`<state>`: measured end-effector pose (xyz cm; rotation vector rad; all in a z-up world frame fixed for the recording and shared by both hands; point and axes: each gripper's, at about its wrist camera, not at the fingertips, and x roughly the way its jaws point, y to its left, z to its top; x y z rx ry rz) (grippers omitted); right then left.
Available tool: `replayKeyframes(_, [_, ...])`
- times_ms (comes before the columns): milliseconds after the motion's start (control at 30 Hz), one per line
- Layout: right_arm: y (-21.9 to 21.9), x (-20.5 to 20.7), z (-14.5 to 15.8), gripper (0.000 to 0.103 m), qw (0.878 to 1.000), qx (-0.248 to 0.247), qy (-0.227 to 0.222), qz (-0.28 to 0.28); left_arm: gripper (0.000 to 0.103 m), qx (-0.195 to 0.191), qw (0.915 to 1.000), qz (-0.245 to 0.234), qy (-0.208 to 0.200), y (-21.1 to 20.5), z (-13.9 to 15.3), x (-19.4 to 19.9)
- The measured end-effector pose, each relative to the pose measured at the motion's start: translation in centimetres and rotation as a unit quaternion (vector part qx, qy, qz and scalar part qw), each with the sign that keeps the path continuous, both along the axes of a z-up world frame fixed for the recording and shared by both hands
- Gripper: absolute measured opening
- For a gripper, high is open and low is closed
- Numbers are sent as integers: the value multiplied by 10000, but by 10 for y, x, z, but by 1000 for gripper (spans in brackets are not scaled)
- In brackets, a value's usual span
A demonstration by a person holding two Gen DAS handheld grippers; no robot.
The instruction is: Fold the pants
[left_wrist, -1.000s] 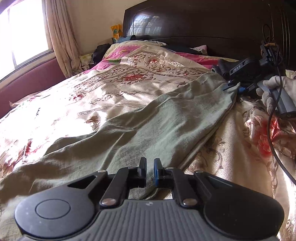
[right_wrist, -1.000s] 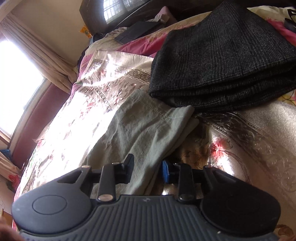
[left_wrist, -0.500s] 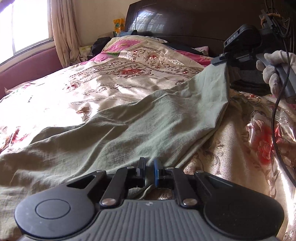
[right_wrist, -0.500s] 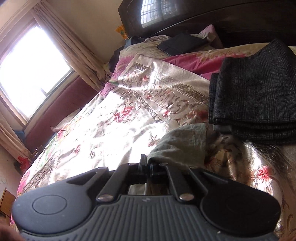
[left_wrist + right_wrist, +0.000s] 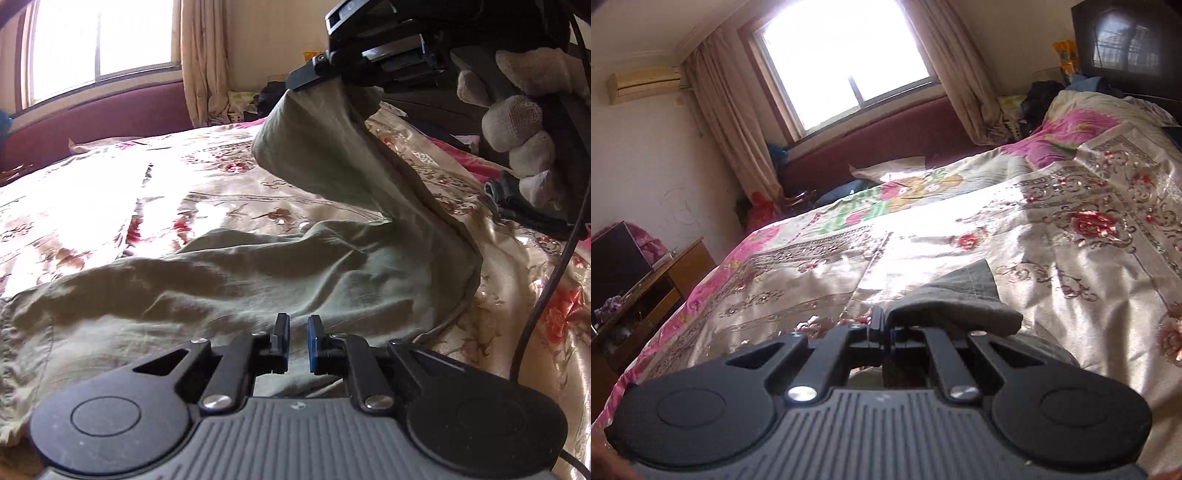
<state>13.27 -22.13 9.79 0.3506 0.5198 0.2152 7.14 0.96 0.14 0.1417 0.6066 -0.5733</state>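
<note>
Bed (image 5: 960, 266) covered by a satin floral bedspread (image 5: 110, 206), cream with red flowers and a pink border. Window (image 5: 846, 62) bright, flanked by beige curtains (image 5: 727, 110). Maroon padded ledge (image 5: 879, 144) beneath it. Air conditioner (image 5: 642, 83) mounted high on the wall. Wooden cabinet (image 5: 653, 288) beside the bed. Dark headboard (image 5: 1126, 40) at far right. Black cable (image 5: 543, 295) hangs over the bedspread.

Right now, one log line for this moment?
step: folding pants | right tongs: shut on pants, end lifted | left tongs: open over pants | surface: bedspread
</note>
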Motion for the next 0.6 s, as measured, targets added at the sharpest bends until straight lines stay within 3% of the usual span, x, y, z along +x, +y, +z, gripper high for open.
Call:
replayKeyframes(167, [101, 29, -25, 4, 9941, -340, 177, 1014, 27, -55, 9986, 527, 75, 51, -6, -14])
replayKeyframes(300, [170, 32, -49, 5, 9800, -1033, 237, 1683, 27, -325, 9961, 812, 98, 78, -4, -19])
replayKeyframes(400, [213, 27, -64, 5, 9607, -1738, 210, 2152, 27, -613, 9939, 913, 97, 88, -1, -17])
replayKeyframes(500, [245, 9, -71, 5, 9319, -2634, -216, 2486, 27, -650, 9926, 996, 242, 93, -6, -15])
replayKeyframes(600, [258, 5, -70, 5, 9145, -2915, -304, 2789, 27, -740, 9912, 1047, 327, 97, -8, -12])
